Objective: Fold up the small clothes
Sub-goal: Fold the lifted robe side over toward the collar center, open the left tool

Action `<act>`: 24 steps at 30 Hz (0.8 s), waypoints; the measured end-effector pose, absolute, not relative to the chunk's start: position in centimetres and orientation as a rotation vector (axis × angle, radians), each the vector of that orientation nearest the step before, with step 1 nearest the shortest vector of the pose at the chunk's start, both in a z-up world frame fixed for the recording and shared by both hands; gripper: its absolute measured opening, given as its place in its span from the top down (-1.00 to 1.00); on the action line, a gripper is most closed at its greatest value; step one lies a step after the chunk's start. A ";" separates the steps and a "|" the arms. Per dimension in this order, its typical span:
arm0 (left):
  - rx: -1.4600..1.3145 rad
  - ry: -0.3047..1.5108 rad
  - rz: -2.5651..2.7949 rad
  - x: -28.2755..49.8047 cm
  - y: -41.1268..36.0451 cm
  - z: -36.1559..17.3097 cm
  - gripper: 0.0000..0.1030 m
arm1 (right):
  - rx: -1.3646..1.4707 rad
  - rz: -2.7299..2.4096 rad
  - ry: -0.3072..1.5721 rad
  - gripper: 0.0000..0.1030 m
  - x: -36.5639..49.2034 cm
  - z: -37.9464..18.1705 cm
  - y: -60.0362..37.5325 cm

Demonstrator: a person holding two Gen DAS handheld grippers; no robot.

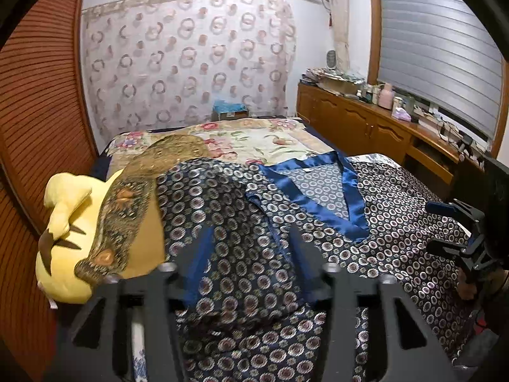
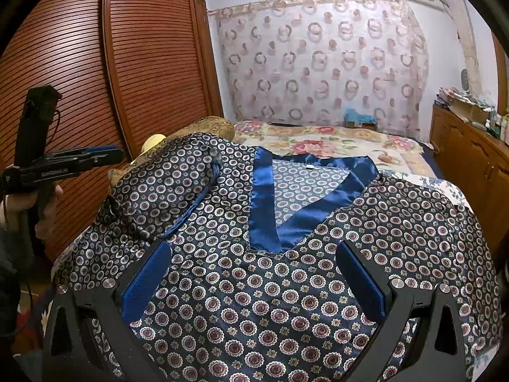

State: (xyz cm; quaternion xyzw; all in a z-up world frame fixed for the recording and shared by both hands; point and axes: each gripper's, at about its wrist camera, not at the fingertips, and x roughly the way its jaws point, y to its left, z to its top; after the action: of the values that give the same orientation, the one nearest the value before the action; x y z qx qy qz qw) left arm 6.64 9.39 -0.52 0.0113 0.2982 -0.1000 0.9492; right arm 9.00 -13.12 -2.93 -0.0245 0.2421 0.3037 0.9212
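We see a patterned top [image 2: 286, 286] spread flat on the bed [image 2: 334, 146], its left sleeve folded inward beside a yellow plush [image 1: 70, 238]. Our left gripper [image 1: 248, 254] and right gripper [image 2: 251, 273] both hover wide, gripping nothing. A slatted wardrobe [image 2: 143, 63] stands left, a curtain [image 2: 318, 57] behind, a cluttered cabinet [image 1: 366, 121] right.

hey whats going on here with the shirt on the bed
A person is folding a patterned navy top spread on the bed, using a handheld gripper in each hand. One sleeve is already folded in across the body, beside the blue satin V collar. The left gripper is open above that folded side with nothing between its fingers. The right gripper is open over the front of the top, gripping nothing. A yellow plush toy lies at the bed's edge.
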 end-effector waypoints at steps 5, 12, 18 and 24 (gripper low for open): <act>0.014 0.624 -0.190 5.9 9.6 -1.7 -0.52 | -0.063 0.606 0.501 -1.00 9.1 -3.0 -13.9; 0.025 0.692 -0.174 6.6 7.7 -5.0 -0.53 | -0.068 0.523 0.513 -1.00 9.3 -3.2 -18.1; 0.072 0.724 -0.204 7.2 5.4 -6.9 -0.53 | -0.081 0.417 0.532 -0.98 9.7 -3.4 -23.6; 0.096 0.767 -0.221 7.9 4.0 -8.2 -0.53 | -0.099 0.292 0.589 -0.92 10.6 -4.1 -30.2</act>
State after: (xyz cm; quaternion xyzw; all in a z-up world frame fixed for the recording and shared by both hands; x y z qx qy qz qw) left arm 7.86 3.97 -8.16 0.0466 0.3731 -0.1077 0.9204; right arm 10.57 -30.21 -4.10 -0.0487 0.2892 0.1434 0.9452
